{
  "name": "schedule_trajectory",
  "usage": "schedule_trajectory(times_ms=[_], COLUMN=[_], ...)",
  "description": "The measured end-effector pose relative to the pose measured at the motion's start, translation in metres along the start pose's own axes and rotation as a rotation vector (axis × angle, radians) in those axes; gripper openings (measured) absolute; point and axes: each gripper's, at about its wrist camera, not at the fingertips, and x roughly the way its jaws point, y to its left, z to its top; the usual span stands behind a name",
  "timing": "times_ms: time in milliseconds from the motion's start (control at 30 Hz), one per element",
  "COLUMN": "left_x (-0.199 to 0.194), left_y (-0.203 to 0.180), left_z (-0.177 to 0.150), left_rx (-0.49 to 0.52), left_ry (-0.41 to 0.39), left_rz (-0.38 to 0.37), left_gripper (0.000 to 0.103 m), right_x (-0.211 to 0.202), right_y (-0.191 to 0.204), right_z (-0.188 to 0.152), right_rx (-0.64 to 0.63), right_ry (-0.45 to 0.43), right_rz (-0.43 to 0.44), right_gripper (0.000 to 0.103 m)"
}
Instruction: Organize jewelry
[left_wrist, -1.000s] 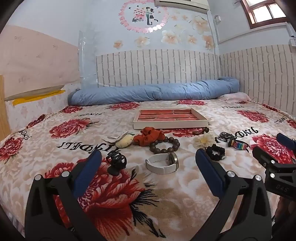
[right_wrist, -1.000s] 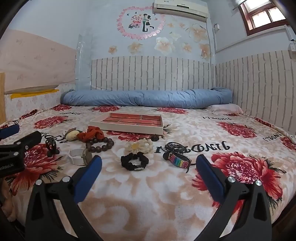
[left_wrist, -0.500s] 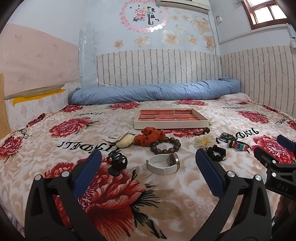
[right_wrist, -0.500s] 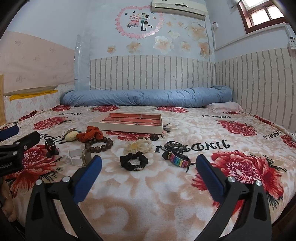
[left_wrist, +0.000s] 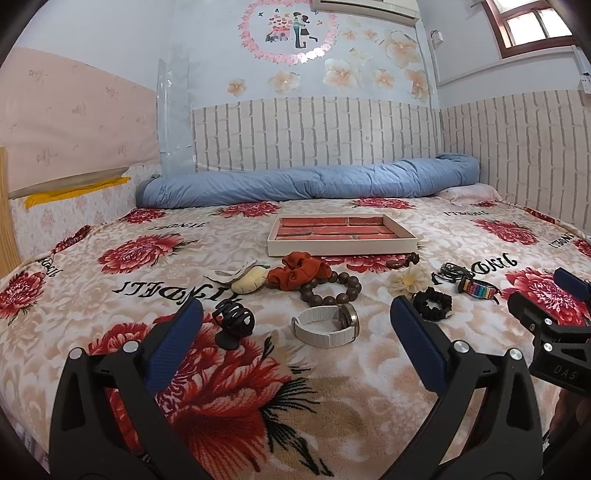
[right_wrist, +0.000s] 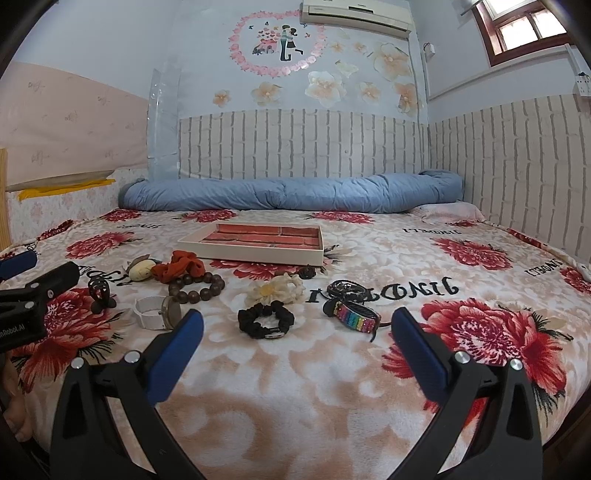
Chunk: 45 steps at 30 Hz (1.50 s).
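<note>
A cream jewelry tray (left_wrist: 341, 249) with red compartments lies mid-bed; it also shows in the right wrist view (right_wrist: 251, 254). In front of it lie a white-strap watch (left_wrist: 325, 325), a brown bead bracelet (left_wrist: 331, 288), an orange scrunchie (left_wrist: 299, 273), a black hair claw (left_wrist: 233, 321), a cream flower (left_wrist: 409, 279), a black braided bracelet (right_wrist: 266, 322) and a rainbow bracelet (right_wrist: 355, 314). My left gripper (left_wrist: 295, 325) is open and empty, just short of the watch. My right gripper (right_wrist: 295, 326) is open and empty, just short of the black braided bracelet.
The bed is covered by a floral blanket (left_wrist: 229, 387). A rolled blue quilt (left_wrist: 306, 182) lies along the brick-pattern wall at the back. A yellow-white plush item (left_wrist: 249, 282) and a dark bangle (right_wrist: 345, 286) also lie among the jewelry.
Both views have tilted up slightly, so the items sit a little lower in frame. Both grippers stay open and nothing on the bed has moved.
</note>
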Motion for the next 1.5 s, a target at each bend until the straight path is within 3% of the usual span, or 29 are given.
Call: schedule_trajectory(times_ms=[1500], left_x=[0.0006], left_y=[-0.001], left_z=[-0.0016], left_rx=[0.002], left_ry=[0.0], left_rz=[0.0], left_gripper=[0.098], right_x=[-0.0006], right_y=[-0.0049], right_z=[-0.0012], right_rx=[0.006], right_ry=[0.005], right_rz=[-0.002], right_gripper=[0.099])
